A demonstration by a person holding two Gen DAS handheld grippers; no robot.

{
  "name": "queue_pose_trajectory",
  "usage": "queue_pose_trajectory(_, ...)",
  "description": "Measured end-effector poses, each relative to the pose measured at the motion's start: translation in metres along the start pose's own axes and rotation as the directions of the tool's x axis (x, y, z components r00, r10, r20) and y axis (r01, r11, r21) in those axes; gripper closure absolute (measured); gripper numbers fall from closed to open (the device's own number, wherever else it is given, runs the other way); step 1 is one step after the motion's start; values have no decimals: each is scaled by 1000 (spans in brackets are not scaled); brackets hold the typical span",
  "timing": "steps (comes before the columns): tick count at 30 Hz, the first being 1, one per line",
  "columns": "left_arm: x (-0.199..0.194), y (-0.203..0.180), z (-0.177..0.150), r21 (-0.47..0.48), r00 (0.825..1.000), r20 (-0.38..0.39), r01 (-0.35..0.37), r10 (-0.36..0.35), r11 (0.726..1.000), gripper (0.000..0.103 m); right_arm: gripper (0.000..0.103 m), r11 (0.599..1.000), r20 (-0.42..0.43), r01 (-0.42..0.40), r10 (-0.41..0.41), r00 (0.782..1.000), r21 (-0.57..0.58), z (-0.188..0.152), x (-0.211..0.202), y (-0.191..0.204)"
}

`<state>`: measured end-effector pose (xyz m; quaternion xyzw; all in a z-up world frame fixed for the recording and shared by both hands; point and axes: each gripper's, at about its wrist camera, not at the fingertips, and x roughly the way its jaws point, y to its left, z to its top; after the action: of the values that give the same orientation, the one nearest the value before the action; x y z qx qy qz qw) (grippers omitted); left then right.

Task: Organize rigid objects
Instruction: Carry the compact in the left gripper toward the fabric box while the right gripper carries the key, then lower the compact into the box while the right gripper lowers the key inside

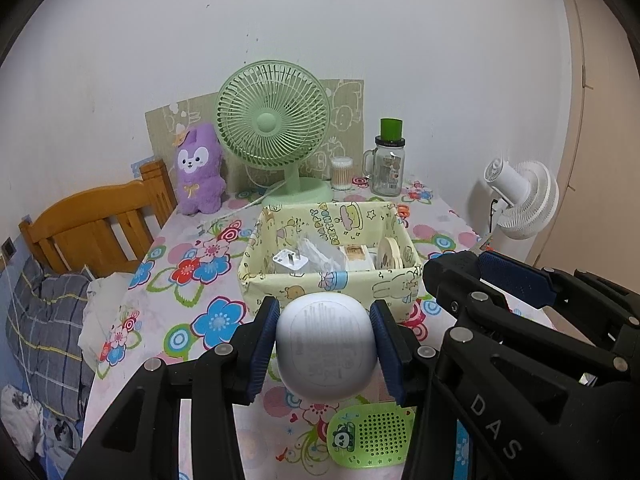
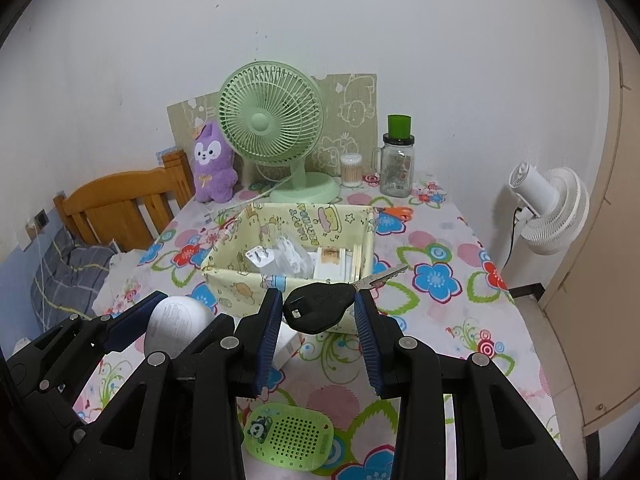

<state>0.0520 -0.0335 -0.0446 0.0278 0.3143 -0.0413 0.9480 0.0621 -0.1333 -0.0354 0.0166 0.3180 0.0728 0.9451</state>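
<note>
The fabric box reads "HAPPY BIRTHDAY" inside; the right gripper bears "DAS".

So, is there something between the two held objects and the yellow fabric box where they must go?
Nothing visible blocks the way. The white rounded case in the left gripper and the car key in the right gripper hang just before the open-topped fabric box.

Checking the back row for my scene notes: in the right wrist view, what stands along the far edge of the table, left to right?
Purple plush toy → green desk fan → cotton swab container → glass jar with the green top. The white fan is further right, off the table.
</note>
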Motion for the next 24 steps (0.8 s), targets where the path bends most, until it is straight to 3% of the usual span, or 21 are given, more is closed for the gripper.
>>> queue_pose_trajectory(24,34,4,35,-3,1000,12,1,-1,1000,55,62,1000,8,3,-3,1000,-3,41,38,-6)
